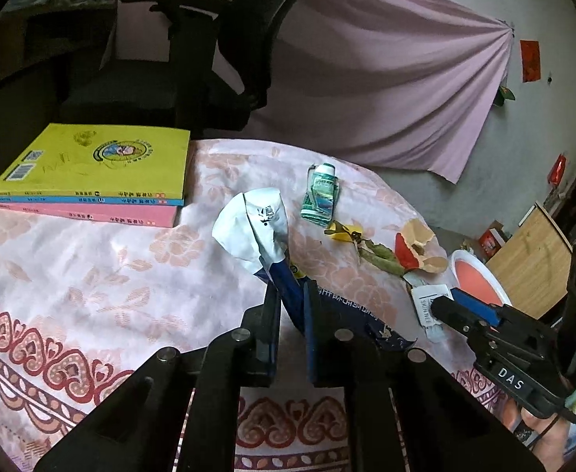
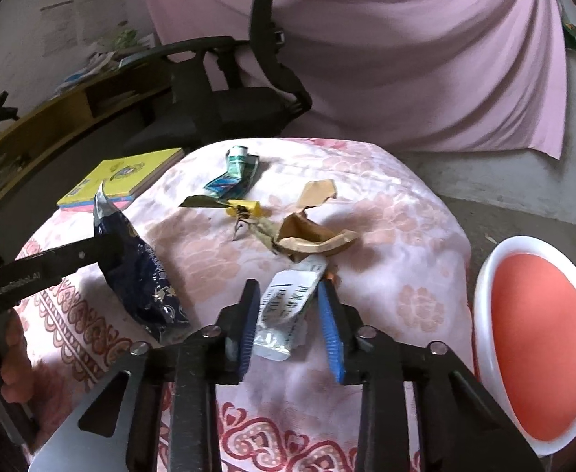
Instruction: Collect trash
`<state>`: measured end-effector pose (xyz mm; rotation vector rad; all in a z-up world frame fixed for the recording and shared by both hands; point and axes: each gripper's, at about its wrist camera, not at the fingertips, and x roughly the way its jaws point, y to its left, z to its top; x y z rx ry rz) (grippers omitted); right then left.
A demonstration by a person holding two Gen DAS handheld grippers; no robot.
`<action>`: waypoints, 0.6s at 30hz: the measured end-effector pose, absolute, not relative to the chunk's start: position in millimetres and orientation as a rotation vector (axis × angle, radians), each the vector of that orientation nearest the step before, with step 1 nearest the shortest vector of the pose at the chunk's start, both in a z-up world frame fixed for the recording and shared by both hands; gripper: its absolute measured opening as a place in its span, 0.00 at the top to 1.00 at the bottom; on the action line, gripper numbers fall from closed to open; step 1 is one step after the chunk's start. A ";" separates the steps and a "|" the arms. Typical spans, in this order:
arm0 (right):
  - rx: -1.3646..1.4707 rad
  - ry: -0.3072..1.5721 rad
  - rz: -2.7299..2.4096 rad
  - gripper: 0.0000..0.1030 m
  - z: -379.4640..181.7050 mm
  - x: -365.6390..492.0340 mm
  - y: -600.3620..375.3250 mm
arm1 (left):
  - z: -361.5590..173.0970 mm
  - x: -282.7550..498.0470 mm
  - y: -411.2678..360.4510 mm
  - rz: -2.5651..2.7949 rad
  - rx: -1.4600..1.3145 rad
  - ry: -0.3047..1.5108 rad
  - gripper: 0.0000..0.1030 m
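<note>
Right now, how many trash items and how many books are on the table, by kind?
Wrappers: 3 (blue bag, white sachet, green wrapper)
Torn brown paper: 1
Dried leaves: 1 bunch
Yellow scrap: 1
Books: 3
Total: 9

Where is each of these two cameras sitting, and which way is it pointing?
Left wrist: rides the left gripper, looking across the table at its clamped blue snack bag; the right gripper and a thumb show.
Right wrist: rides the right gripper, straddling a white medicine packet; the left gripper and hand show.
Shared: yellow book, green wrapper, red-and-white bin.
</note>
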<state>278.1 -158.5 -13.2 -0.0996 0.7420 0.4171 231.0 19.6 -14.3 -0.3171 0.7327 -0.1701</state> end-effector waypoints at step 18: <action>-0.195 0.676 0.523 0.96 -7.7 259.6 -132.7 | -3.1 213.7 14.6 -0.164 -0.260 0.658 0.93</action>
